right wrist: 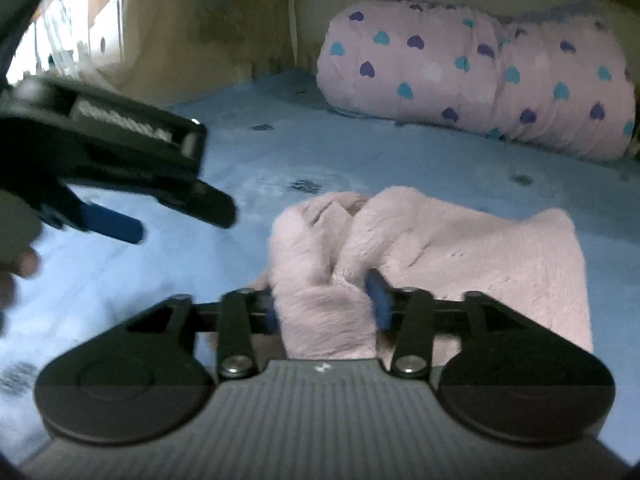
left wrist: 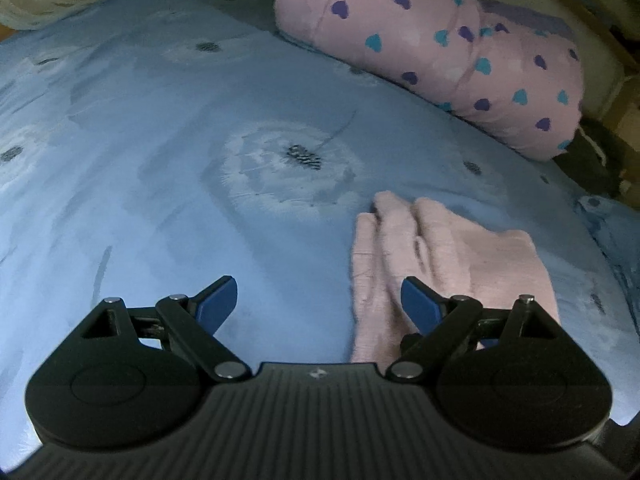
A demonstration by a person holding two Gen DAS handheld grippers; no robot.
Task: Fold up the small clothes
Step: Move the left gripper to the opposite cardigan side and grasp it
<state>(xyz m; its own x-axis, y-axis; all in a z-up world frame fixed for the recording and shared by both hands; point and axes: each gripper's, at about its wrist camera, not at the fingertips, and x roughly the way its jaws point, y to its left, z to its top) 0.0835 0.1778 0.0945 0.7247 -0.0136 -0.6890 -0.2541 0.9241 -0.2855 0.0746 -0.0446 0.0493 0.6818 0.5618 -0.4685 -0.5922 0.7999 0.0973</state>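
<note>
A small fuzzy pink garment (left wrist: 452, 264) lies partly folded on the blue bedsheet (left wrist: 160, 160), to the right in the left wrist view. My left gripper (left wrist: 320, 300) is open and empty, hovering above the sheet just left of the garment; its right finger overlaps the cloth's edge. In the right wrist view my right gripper (right wrist: 326, 304) is shut on a bunched fold of the pink garment (right wrist: 480, 264), at its near edge. The left gripper (right wrist: 132, 200) shows there at the left, blurred, above the sheet.
A rolled pink blanket with blue and purple hearts (left wrist: 440, 48) lies at the far side of the bed, also in the right wrist view (right wrist: 480, 80). A curtain and wall (right wrist: 180, 20) stand behind the bed. A dark object (left wrist: 596, 152) sits past the bed's right edge.
</note>
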